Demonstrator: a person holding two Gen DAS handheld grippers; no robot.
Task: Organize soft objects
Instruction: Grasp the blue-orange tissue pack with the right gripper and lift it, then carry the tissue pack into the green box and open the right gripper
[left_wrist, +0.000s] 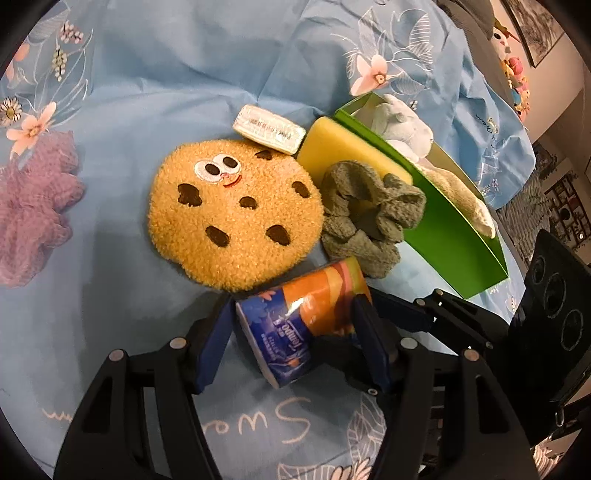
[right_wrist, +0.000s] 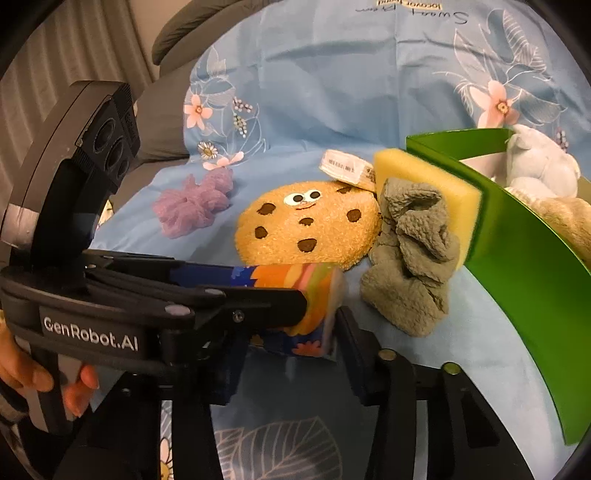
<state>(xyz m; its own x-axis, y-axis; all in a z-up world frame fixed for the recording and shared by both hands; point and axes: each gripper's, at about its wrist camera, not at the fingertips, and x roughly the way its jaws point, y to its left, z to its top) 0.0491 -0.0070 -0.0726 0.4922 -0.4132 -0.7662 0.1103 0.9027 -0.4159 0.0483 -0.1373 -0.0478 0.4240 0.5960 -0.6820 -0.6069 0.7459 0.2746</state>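
Note:
My left gripper (left_wrist: 295, 339) is shut on a blue and orange tissue pack (left_wrist: 306, 317), held just above the blue cloth. The pack also shows in the right wrist view (right_wrist: 306, 295), with the left gripper across the frame. My right gripper (right_wrist: 288, 369) sits open just beneath the pack, its fingers either side, partly hidden by the left gripper. Beyond lie a cookie plush (left_wrist: 232, 210), a grey-green scrunchie (left_wrist: 365, 214), a yellow sponge (left_wrist: 347, 147), and a white wrapped pack (left_wrist: 267, 129). A green box (left_wrist: 454, 229) holds plush toys (left_wrist: 402, 125).
A purple mesh pouf (left_wrist: 33, 206) lies at the left on the blue floral cloth (left_wrist: 166, 66). The green box wall (right_wrist: 535, 258) curves along the right. The right gripper's body (left_wrist: 554, 295) stands at the right edge. Shelves and toys stand beyond the table.

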